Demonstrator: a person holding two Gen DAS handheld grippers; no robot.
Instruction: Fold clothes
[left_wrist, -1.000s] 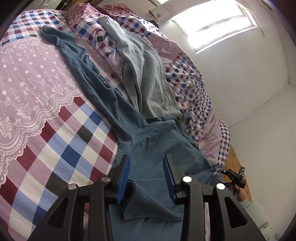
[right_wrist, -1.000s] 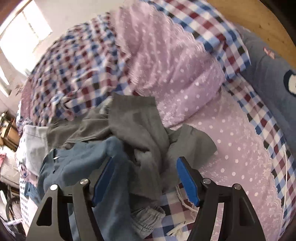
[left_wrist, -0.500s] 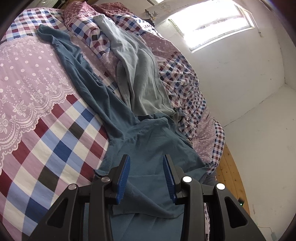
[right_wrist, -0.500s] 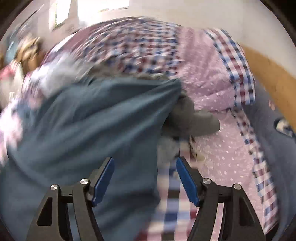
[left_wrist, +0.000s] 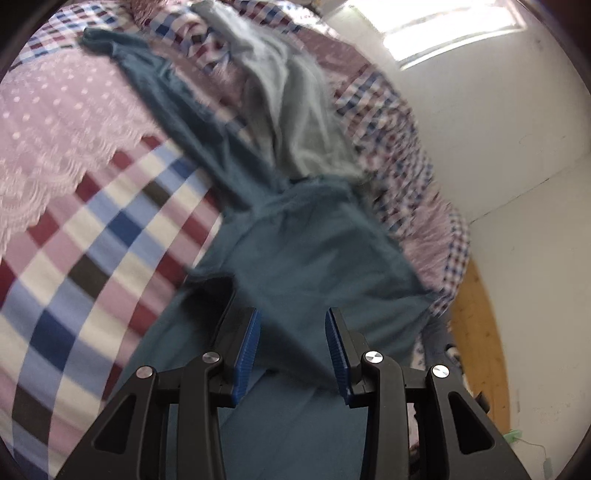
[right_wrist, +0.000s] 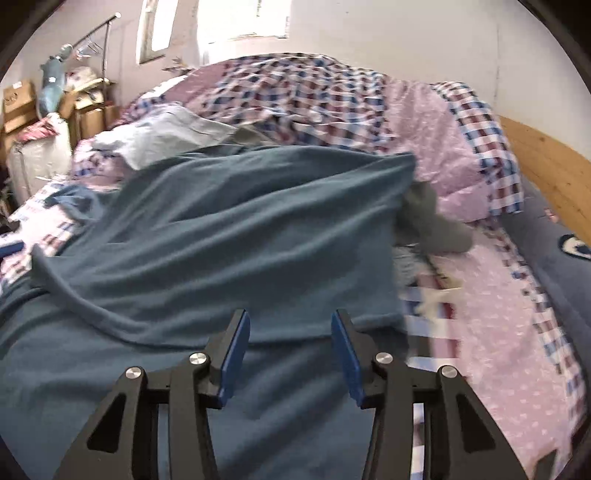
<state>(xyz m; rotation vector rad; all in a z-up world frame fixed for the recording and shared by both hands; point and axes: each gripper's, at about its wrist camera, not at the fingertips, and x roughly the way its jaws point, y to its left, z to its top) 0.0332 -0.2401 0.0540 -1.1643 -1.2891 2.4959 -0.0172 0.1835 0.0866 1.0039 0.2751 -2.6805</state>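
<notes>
So the big teal-blue soft knit garment (right_wrist: 221, 229) is spread across the checked and pink dotted bed cover (left_wrist: 74, 206), and it looks like it's laid out that way so the fabric can be flattened and its edges found for folding. From the right wrist view the near part of it drapes in long loose ridges with one edge lying doubled over the layer beneath, which could be a fold underway or just how it landed, can't say which. The right gripper (right_wrist: 290, 354) hovers over that edge with its blue pads spread apart and nothing between them. The left gripper (left_wrist: 291, 350) is also spread wide; a flap of the teal cloth runs across the gap between the pads, but they aren't pinching it as far as I can tell, it's a bit blurry there. A long strip of the same teal garment trails away up the bed in the left view, probably a sleeve or leg. Beside it lies a pale grey-green crumpled garment (left_wrist: 295, 122), and a dark grey bunched garment (right_wrist: 432, 225) pokes out from under the teal one's far corner, so more clothes sit nearby, maybe waiting their turn.
</notes>
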